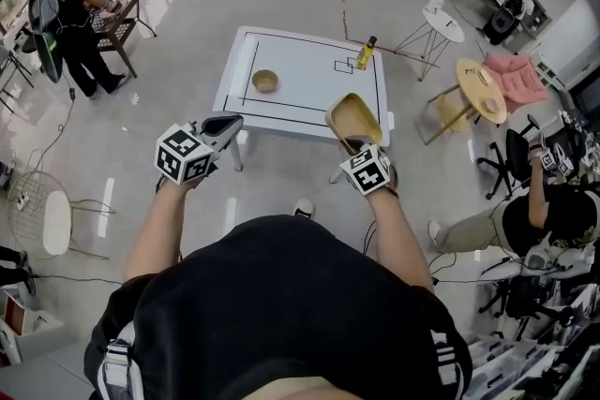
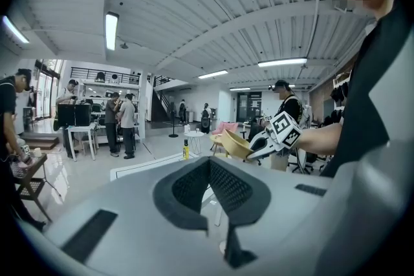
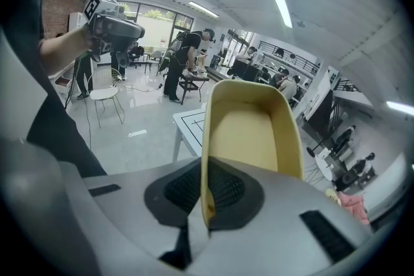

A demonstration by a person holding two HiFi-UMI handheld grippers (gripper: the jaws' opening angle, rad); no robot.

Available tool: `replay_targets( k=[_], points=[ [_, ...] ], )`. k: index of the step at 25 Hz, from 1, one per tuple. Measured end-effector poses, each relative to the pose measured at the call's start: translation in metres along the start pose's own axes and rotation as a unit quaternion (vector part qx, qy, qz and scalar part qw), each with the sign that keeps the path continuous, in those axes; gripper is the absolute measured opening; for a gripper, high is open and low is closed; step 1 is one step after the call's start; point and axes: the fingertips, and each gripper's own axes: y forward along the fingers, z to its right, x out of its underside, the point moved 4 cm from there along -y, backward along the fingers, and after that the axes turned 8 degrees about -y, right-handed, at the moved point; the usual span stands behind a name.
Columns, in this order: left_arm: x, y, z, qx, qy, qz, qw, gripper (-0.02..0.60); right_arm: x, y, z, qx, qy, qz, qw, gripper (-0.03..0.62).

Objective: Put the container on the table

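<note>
Our right gripper pinches the rim of the tan container, the left gripper is closed and empty, so we should lower it flat onto the white table.

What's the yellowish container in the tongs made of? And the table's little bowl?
The container looks like matte plastic: thin even wall, uniform pale yellow, no grain or shine. The bowl looks wooden, brown and dull, but too small to be sure.
</note>
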Motion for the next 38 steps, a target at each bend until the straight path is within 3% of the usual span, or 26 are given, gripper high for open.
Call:
replay_targets(
  k=[38],
  points=[
    [0.000, 0.086, -0.044, 0.000, -0.019, -0.035, 0.9992, 0.007, 0.021, 0.071, 0.063, -0.040, 0.002, -0.013, 0.999, 0.008]
  ],
)
